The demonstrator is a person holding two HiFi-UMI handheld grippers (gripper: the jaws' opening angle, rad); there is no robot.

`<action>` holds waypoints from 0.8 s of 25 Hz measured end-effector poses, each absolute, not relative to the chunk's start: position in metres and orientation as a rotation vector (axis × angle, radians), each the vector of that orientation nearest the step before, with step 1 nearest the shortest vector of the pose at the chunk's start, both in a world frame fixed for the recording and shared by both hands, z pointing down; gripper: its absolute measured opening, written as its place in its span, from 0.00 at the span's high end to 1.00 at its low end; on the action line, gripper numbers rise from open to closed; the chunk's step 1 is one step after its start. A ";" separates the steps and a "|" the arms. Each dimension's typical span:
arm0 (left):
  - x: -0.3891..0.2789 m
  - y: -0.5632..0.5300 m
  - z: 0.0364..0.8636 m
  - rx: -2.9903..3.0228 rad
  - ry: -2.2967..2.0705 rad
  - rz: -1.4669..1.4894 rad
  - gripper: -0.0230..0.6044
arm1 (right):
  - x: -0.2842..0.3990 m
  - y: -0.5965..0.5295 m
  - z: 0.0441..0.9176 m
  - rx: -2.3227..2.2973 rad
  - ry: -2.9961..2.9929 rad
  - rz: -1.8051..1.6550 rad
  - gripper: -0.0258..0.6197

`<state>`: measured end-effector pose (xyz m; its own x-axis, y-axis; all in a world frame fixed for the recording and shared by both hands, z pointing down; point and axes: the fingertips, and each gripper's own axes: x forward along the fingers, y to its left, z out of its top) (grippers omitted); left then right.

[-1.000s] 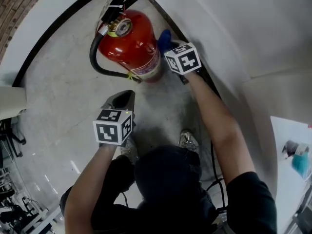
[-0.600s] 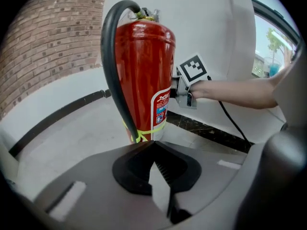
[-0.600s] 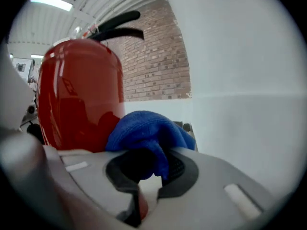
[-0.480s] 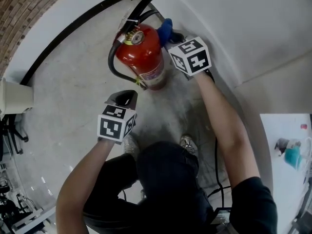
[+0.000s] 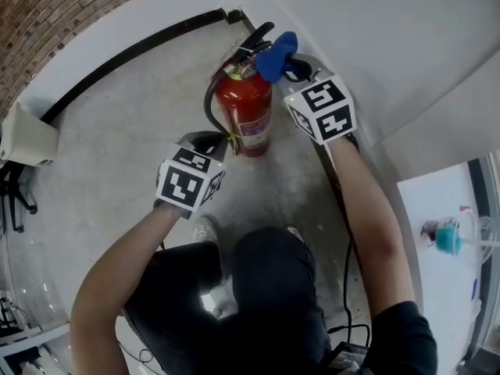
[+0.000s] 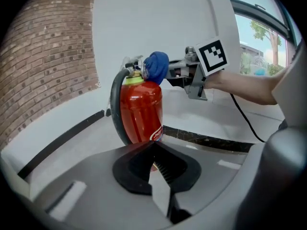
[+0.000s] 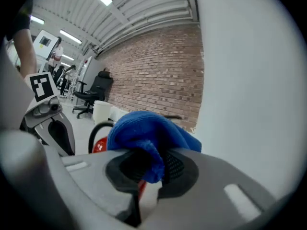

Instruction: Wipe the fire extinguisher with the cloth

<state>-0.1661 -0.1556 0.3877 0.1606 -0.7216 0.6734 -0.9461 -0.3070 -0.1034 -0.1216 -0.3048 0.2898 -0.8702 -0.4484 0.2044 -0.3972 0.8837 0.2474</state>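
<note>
A red fire extinguisher [image 5: 244, 116] with a black hose stands on the concrete floor against the white wall. My right gripper [image 5: 287, 65] is shut on a bunched blue cloth [image 5: 275, 51], which rests against the extinguisher's valve head. The left gripper view shows the cloth [image 6: 156, 66] at the top of the red cylinder [image 6: 140, 110]. In the right gripper view the cloth [image 7: 146, 131] fills the jaws and hides most of the extinguisher [image 7: 99, 145]. My left gripper [image 5: 206, 143] is shut with nothing in it, and hangs just short of the cylinder's lower left side.
A black baseboard strip [image 5: 133, 53] runs along the curved white wall, beyond it a brick wall [image 5: 55, 6]. A white box [image 5: 27, 135] sits at the left. A black cable [image 5: 346, 248] trails along the floor at the right. The person's shoes [image 5: 205, 229] stand close below the extinguisher.
Both grippers have risen. The right one has carried the blue cloth from the cylinder's side up to the valve head. The left one stays shut and has come closer to the cylinder.
</note>
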 end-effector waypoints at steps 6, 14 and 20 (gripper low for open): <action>-0.156 -0.143 0.368 2.143 -1.623 0.849 0.95 | -0.124 -0.277 0.267 0.689 -2.750 -0.338 0.91; -0.160 -0.118 0.375 2.164 -1.594 0.826 0.95 | -0.144 -0.248 0.246 0.758 -2.732 -0.407 0.91; -0.185 -0.103 0.375 2.106 -1.629 0.761 0.95 | -0.173 -0.214 0.257 0.673 -2.665 -0.512 0.91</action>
